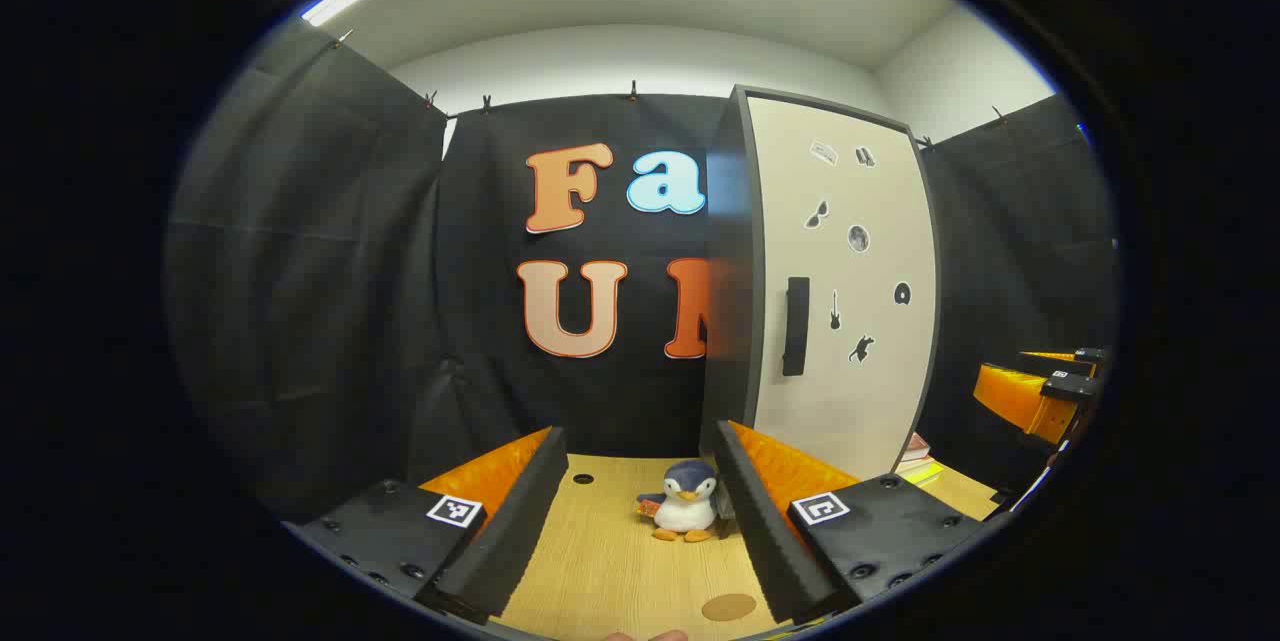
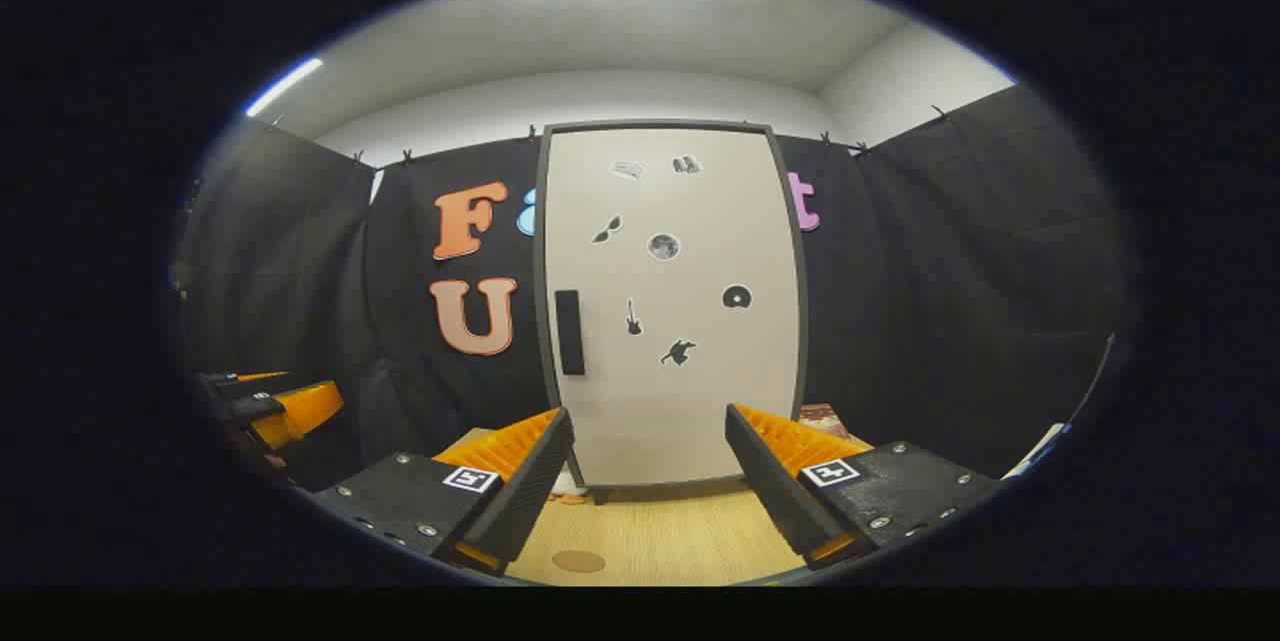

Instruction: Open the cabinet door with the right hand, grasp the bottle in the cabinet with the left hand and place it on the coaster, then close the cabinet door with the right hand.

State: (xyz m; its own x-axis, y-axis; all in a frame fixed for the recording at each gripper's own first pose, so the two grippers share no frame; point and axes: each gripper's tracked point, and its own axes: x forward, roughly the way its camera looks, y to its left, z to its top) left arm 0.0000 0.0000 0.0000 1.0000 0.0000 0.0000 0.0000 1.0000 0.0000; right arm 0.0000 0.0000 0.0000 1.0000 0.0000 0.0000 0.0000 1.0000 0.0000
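Just one closed cabinet door (image 2: pixel 670 306), one coaster (image 2: pixel 579 561).

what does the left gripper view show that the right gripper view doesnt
Left gripper view: a toy penguin standing on the table between the open left gripper, and the cabinet's dark side panel.

Right gripper view: the cabinet door head-on, framed by the open right gripper.

Both: the shut door, its black handle, stickers, and the round coaster.

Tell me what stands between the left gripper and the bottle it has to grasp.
The closed cabinet door does: the bottle is hidden behind it. The left gripper is open above the table, facing a penguin toy beside the cabinet. The right gripper, open, faces the door handle.
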